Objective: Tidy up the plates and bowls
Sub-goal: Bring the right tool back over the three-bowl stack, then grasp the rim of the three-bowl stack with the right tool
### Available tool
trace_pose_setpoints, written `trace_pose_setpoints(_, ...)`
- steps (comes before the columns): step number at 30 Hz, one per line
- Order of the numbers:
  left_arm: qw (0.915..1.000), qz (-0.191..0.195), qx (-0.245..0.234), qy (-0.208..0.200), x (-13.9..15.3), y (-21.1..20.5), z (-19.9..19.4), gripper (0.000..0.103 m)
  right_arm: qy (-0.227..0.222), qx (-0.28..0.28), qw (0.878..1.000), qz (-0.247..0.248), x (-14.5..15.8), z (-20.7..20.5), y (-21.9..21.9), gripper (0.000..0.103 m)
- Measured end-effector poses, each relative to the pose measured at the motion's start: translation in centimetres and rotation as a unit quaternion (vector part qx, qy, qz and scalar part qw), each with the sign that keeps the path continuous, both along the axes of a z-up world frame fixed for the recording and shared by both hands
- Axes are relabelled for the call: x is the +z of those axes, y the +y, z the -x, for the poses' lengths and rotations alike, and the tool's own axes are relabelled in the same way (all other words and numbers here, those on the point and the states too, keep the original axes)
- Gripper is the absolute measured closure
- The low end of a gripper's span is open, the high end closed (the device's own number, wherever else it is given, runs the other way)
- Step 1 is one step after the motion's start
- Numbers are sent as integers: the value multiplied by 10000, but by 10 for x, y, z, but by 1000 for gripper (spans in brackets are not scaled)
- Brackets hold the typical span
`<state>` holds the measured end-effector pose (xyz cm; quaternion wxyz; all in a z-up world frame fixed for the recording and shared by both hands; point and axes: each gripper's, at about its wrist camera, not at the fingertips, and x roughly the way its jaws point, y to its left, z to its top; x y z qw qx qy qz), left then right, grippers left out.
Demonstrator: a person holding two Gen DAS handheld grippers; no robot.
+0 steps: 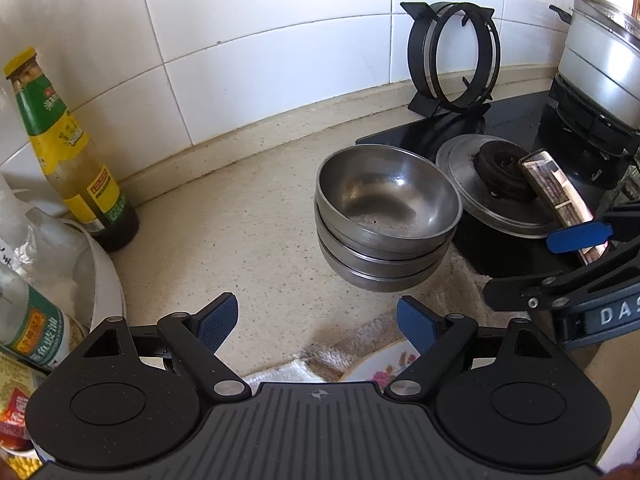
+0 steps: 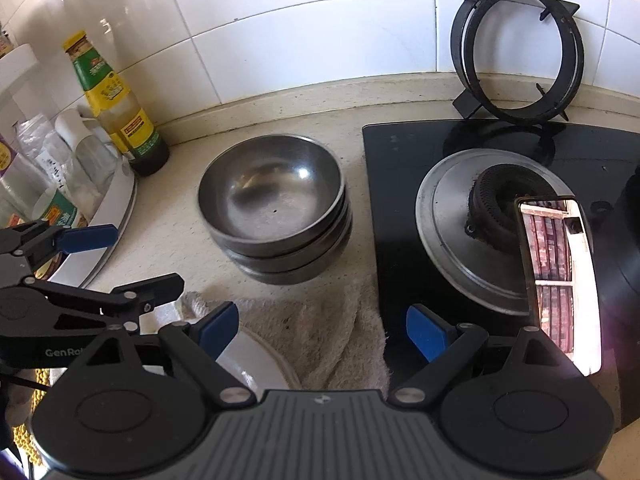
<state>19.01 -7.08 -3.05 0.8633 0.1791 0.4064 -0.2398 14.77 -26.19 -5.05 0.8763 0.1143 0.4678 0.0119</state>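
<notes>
Two grippers hang over the surface (image 1: 224, 216), and both are spread wide with nothing between their blue pads. Closest to the left gripper (image 1: 318, 322) is a flowered plate (image 1: 384, 364), lying on a fluffy towel (image 2: 328, 332) right under it. The right gripper (image 2: 322, 330) is just above the same towel, with the plate's white rim by its left finger.

A little farther on sits a stack of metal bowls (image 2: 274, 204), one inside the next, partly on the towel's far edge and just beside the black stove (image 2: 400, 168). I think the bowls are light, hard and slippery, so they could slide apart. The best place to pinch looks like the thin rim of the top bowl. The plate looks like it could break, so grab its edge gently.

Past the bowls, a sauce bottle (image 1: 68, 152) stands near the tiled wall (image 1: 260, 40). A black burner ring (image 2: 516, 54) leans on that wall behind the stove.
</notes>
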Motion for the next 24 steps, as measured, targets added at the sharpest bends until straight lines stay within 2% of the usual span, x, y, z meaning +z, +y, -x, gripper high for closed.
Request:
trace_pose_setpoints(2,10000,3,-30,-3,-3,-2,-6,12,-3,-84,10000,-43,0,-8,-5,0)
trace_pose_setpoints(6,9997,75,8,227,-13,-9,-24,12,17,-259,9985,-483,1,-34,-21,0)
trace_pose_setpoints(9,9994,177,-41,309,-15,-16,-31,12,35,-343,9978,-571,3,-54,-28,0)
trace_pose_setpoints(13,9979,406,-228,461,-7,-17,-34,12,122,-236,9974,-676,-1,-73,-32,0)
trace_pose_setpoints(15,9974,528,-278,399,2,-14,-35,12,183,-147,9970,-743,-6,-82,-34,0)
trace_pose_setpoints(18,9968,721,-110,324,8,-13,-51,12,379,-119,9940,-1015,-17,-100,-40,0)
trace_pose_setpoints(21,9961,591,128,638,-14,-20,-79,12,635,-141,9870,-1471,-34,-117,-48,1)
trace_pose_setpoints(22,9951,562,182,790,-25,-21,-86,15,734,-165,9843,-1597,-41,-121,-49,1)
trace_pose_setpoints(24,9904,664,203,1195,-45,-23,-97,15,935,-110,9794,-1788,-53,-127,-50,6)
